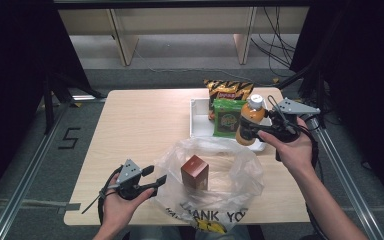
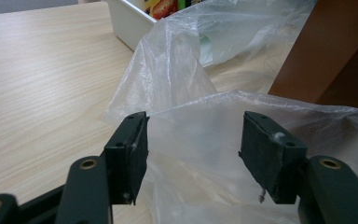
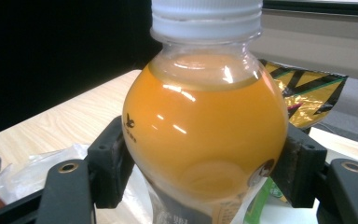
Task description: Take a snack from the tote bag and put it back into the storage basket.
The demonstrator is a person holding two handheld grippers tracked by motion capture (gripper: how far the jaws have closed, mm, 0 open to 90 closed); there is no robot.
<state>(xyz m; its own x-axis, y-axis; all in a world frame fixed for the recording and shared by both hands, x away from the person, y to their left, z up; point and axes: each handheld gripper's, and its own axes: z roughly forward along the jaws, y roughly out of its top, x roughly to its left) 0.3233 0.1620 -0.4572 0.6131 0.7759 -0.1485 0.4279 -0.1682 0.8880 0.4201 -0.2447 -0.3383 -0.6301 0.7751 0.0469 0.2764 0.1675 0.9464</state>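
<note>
Pale wood tabletop [image 1: 140, 125], open to the left gripper's [image 1: 152, 181] far side. Right gripper [image 1: 254, 128] clamped on orange juice bottle [image 1: 250, 120], upright, white cap up, glossy round plastic, above white tray's [image 1: 196, 120] near edge. Left gripper gaping at crinkly clear plastic bag [image 1: 230, 170], brown box [image 1: 195, 171] just beyond.
</note>
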